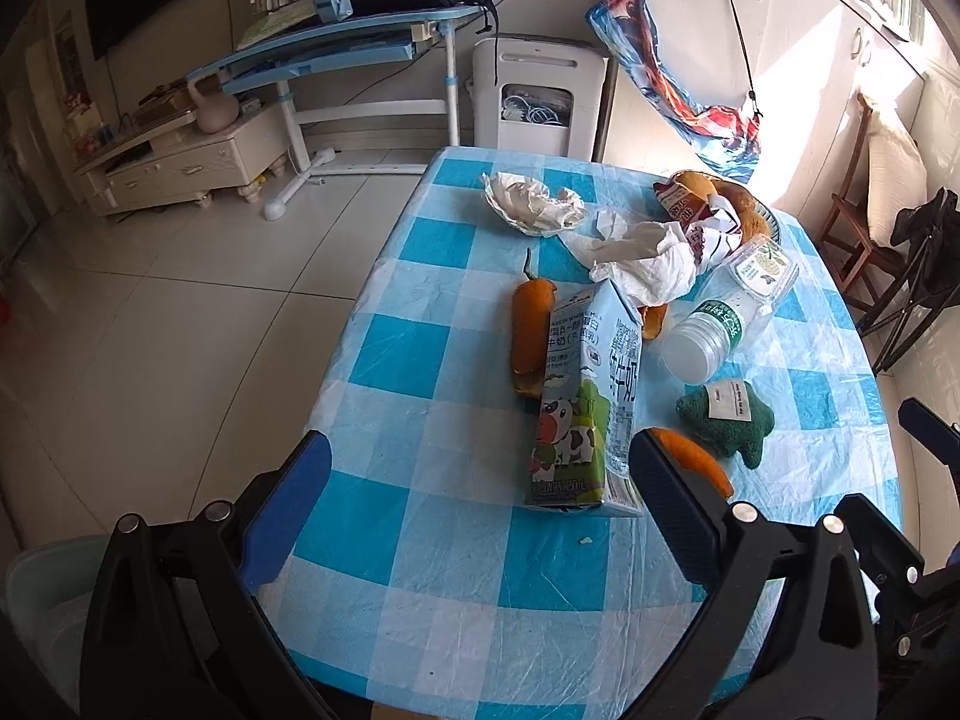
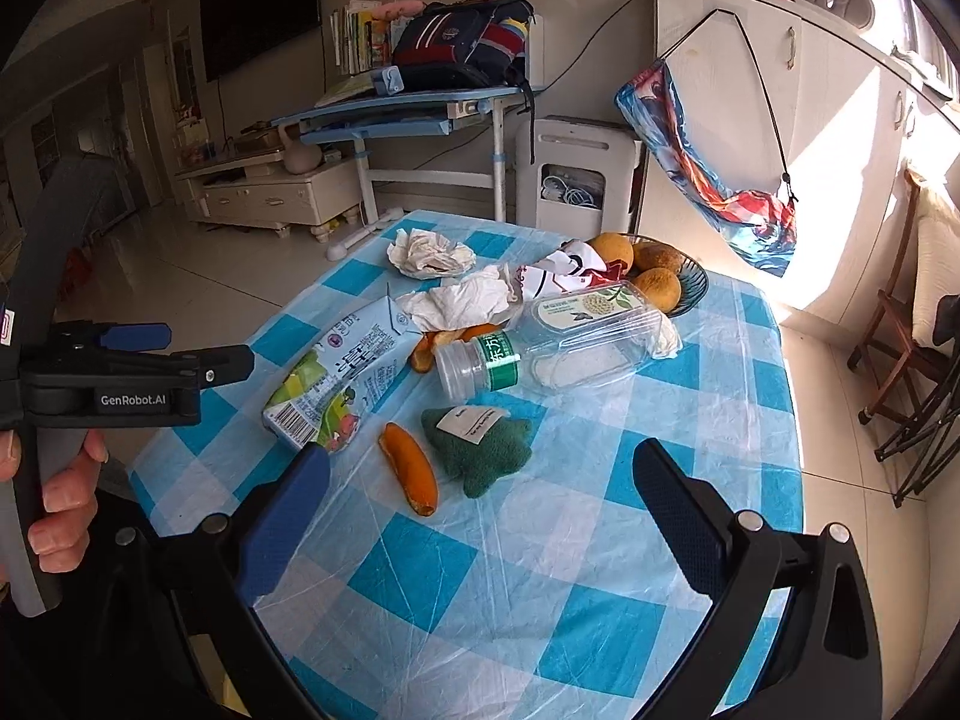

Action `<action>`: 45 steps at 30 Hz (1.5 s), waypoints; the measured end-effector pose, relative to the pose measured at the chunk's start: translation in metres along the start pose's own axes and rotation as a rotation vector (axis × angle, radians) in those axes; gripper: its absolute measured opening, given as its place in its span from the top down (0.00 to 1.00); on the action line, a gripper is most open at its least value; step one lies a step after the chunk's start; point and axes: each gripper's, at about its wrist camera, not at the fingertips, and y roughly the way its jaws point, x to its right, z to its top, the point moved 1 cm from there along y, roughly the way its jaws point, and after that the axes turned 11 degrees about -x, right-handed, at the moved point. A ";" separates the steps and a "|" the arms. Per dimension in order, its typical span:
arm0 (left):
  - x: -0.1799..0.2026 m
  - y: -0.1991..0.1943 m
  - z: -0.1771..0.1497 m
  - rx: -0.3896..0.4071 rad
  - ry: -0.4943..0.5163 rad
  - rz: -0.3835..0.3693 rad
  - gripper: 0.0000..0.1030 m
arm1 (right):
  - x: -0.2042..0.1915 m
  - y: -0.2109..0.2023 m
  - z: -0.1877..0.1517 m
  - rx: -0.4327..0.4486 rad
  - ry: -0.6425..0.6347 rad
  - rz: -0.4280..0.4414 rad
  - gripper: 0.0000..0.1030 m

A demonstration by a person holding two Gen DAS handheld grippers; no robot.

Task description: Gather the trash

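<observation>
On the checked tablecloth [image 2: 540,570], a milk carton [image 1: 591,402], peel strips [image 2: 410,468], a bottle [image 2: 540,354] and crumpled tissues [image 1: 540,204] are seen lying; both the left gripper [image 1: 480,516] and right gripper [image 2: 480,516] are held spread wide, empty.

In the upper left a black television [image 2: 258,6] hangs on the pale wall above a cream cabinet [image 2: 270,195], a blue desk [image 2: 420,111] stands at the top centre, and strong sunlight falls on white cupboards [image 2: 780,120] at the right.
</observation>
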 end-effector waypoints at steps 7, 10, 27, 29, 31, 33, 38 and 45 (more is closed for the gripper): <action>0.020 0.017 0.005 0.007 0.069 0.028 0.07 | -0.007 0.023 -0.008 -0.063 -0.025 0.026 0.06; 0.022 0.022 0.007 -0.001 0.077 0.030 0.07 | -0.006 0.027 -0.008 -0.070 -0.027 0.029 0.05; 0.032 0.073 0.038 -0.125 0.058 -0.089 0.46 | 0.011 0.038 0.001 -0.070 -0.007 0.029 0.06; 0.031 0.074 0.037 -0.125 0.053 -0.130 0.51 | 0.012 0.039 0.001 -0.072 -0.007 0.028 0.06; 0.032 0.069 0.036 -0.113 0.063 -0.159 0.51 | 0.013 0.040 0.002 -0.072 0.001 0.042 0.06; 0.032 0.058 0.035 -0.074 0.081 -0.149 0.51 | 0.014 0.041 0.002 -0.075 0.009 0.063 0.06; 0.018 0.034 0.028 -0.030 0.081 -0.177 0.51 | -0.001 0.043 0.001 -0.086 -0.038 0.116 0.06; 0.000 0.024 0.015 -0.030 0.076 -0.193 0.51 | -0.025 0.062 0.000 -0.150 -0.087 0.216 0.22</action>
